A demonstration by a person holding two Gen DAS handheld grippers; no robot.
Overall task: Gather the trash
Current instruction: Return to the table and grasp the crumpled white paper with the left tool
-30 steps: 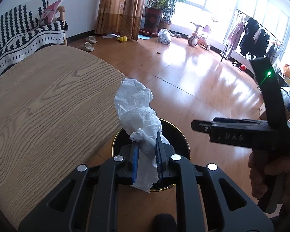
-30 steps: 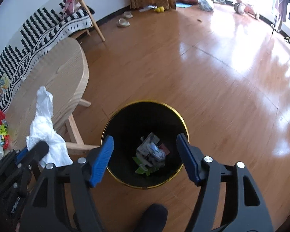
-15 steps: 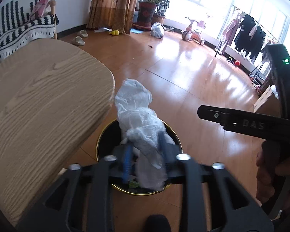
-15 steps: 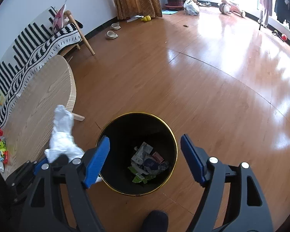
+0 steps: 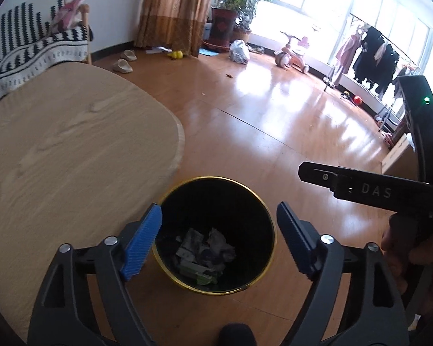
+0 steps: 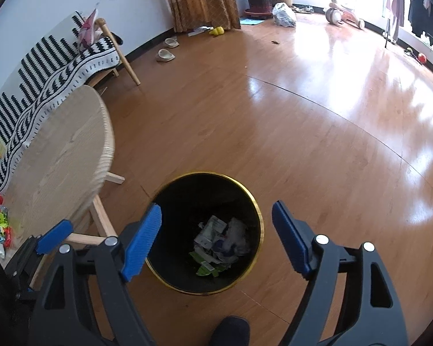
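Left tongs spread apart and holding nothing, right tongs likewise apart, both above the gold-rimmed black bin on the floor, crumpled trash lying inside it, round wooden desk just beside, striped sofa beyond.

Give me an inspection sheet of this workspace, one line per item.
Surface: wooden table, bare in the left wrist view; shiny wood floor.
Job's things: black trash bin with gold rim stands on the floor beside the table; crumpled paper and wrappers lie inside.
Clutter: colourful wrappers at the table's near edge.
Grippers: left gripper open and empty above the bin; right gripper open and empty above the bin.
Cables: nothing seen.
Surroundings: striped bench, slippers, potted plant, tricycle, clothes rack.
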